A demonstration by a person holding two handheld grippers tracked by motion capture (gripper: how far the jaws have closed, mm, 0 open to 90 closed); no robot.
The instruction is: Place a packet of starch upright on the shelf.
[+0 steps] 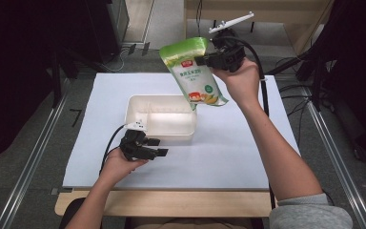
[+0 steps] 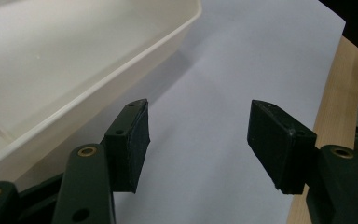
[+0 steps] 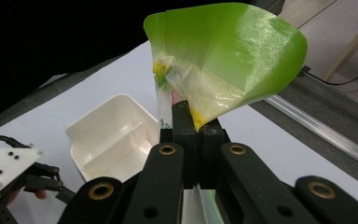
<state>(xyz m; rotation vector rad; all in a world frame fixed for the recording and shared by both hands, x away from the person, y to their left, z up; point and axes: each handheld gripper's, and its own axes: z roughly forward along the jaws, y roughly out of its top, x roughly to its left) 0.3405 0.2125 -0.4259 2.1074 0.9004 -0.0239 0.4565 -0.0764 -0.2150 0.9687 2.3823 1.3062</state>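
Observation:
A green and white food pouch [image 1: 190, 71] hangs tilted in the air above the back right corner of a white divided tray [image 1: 134, 107]. My right gripper [image 1: 206, 60] is shut on the pouch's side edge, held high over the table. In the right gripper view the jaws pinch the pouch [image 3: 233, 56] flat between their pads, with the tray [image 3: 81, 133] below and to the left. My left gripper [image 1: 157, 147] rests on the white sheet in front of the tray, open. In the left gripper view its pads [image 2: 135, 140] stand wide apart with nothing between them, beside the tray wall [image 2: 98, 88].
A white sheet [image 1: 228, 157] covers the table, with a wooden edge [image 1: 171, 202] at the front. Metal rails [image 1: 333, 157] run along both sides. Cables trail from each gripper. Dark equipment stands at the far left and right.

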